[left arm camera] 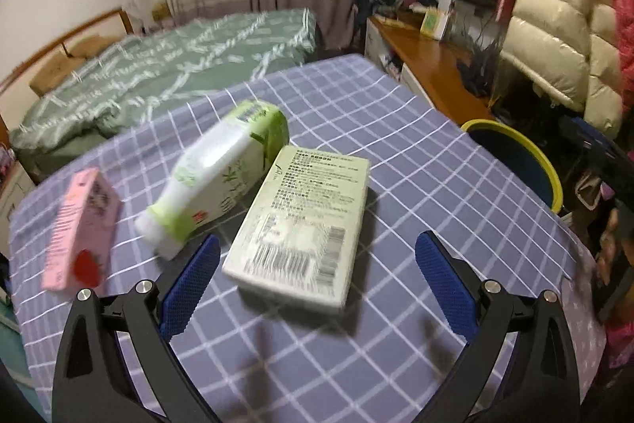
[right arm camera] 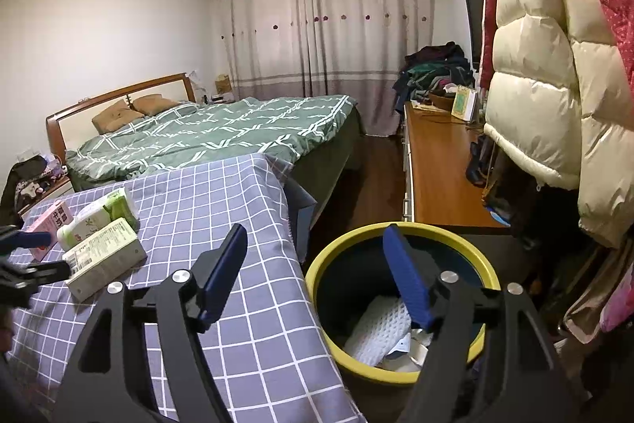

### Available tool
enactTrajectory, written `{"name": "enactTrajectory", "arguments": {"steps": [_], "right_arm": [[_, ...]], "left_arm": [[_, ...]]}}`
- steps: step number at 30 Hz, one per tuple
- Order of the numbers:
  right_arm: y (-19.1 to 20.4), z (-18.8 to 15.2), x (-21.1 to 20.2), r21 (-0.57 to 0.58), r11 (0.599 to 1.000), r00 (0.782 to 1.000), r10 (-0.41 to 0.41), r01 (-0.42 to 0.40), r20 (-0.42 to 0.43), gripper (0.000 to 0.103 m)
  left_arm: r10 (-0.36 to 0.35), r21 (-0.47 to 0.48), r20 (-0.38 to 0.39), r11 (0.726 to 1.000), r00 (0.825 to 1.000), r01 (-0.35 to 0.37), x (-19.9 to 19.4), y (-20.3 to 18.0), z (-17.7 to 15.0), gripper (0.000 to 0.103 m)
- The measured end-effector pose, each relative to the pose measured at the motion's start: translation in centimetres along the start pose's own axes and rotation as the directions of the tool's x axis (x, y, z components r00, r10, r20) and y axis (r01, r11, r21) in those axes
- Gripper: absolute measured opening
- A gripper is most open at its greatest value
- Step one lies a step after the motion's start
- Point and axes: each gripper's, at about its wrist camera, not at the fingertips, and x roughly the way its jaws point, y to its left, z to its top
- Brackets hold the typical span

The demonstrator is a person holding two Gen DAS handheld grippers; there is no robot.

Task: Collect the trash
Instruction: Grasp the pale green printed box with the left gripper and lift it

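A table (left arm camera: 396, 153) covered with a purple-grey checked cloth stands at the foot of a bed (right arm camera: 222, 133) made up with a green patterned duvet. At the table's right edge, on the floor, sits a round bin (right arm camera: 400, 236) with a yellow rim and dark inner wall; it contains a white textured pad (right arm camera: 376, 332) and some loose paper scraps.

Three pieces of trash lie close together on the cloth. The pale green flat box (left arm camera: 301, 224) lies label side up, barcode toward the near edge. Just beside it, on its left, a white and green bottle (left arm camera: 222, 177) lies on its side, touching or nearly touching the box. Further left is a pink carton (left arm camera: 81, 224), tilted.

The left gripper (left arm camera: 317, 264) hangs just above the cloth with its jaws spread wide; the near end of the flat box lies between its blue pads (left arm camera: 190, 280), which do not touch it.

The right gripper (right arm camera: 317, 272) is positioned over the bin's near rim, jaws apart and holding nothing.
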Motion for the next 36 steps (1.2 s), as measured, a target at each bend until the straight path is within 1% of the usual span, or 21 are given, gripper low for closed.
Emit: {"name": "enactTrajectory", "arguments": {"steps": [4,6,14,16,18,19,27,32,36], "right_arm": [[-0.3,-0.1,0.2,0.020,1.000,1.000,0.009,-0.009,-0.013,0.069],[-0.4,-0.1,0.2,0.026,1.000,1.000,0.015,-0.015,-0.014,0.069],[-0.3,-0.1,0.4,0.029,0.999,1.000,0.019,-0.019,-0.019,0.070],[-0.4,-0.1,0.4,0.031,0.999,1.000,0.020,-0.019,-0.020,0.070],[-0.4,-0.1,0.4,0.032,0.999,1.000,0.021,-0.020,-0.019,0.070],[-0.4,-0.1,0.4,0.033,0.999,1.000,0.021,-0.021,-0.019,0.070],[-0.8,-0.3,0.1,0.064,0.998,1.000,0.010,-0.010,0.005,0.070],[-1.7,-0.3,-0.8,0.092,0.996,0.999,0.009,-0.013,0.039,0.070],[-2.9,-0.5,-1.9,0.100,0.995,0.999,0.006,-0.010,0.042,0.070]], "left_arm": [[-0.001,-0.017,-0.062,1.000,0.998,0.000,3.0,1.0,0.9,0.097],[-0.004,-0.014,-0.074,1.000,0.997,0.003,3.8,1.1,1.0,0.097],[0.008,0.073,-0.105,0.997,0.994,-0.001,6.0,-0.5,1.8,0.097],[0.017,0.090,-0.114,0.996,0.993,-0.007,6.4,-0.7,2.0,0.094],[0.025,0.100,-0.128,0.995,0.991,-0.012,6.8,-0.8,2.3,0.083],[0.025,0.100,-0.137,0.995,0.990,-0.012,7.0,-0.8,2.5,0.080],[0.030,0.107,-0.153,0.994,0.988,-0.014,6.6,-1.9,2.6,0.076],[0.021,0.136,-0.129,0.991,0.991,-0.003,5.3,-4.4,3.0,0.075],[-0.002,0.152,-0.110,0.988,0.994,0.019,4.3,-6.7,3.8,0.075]]}}
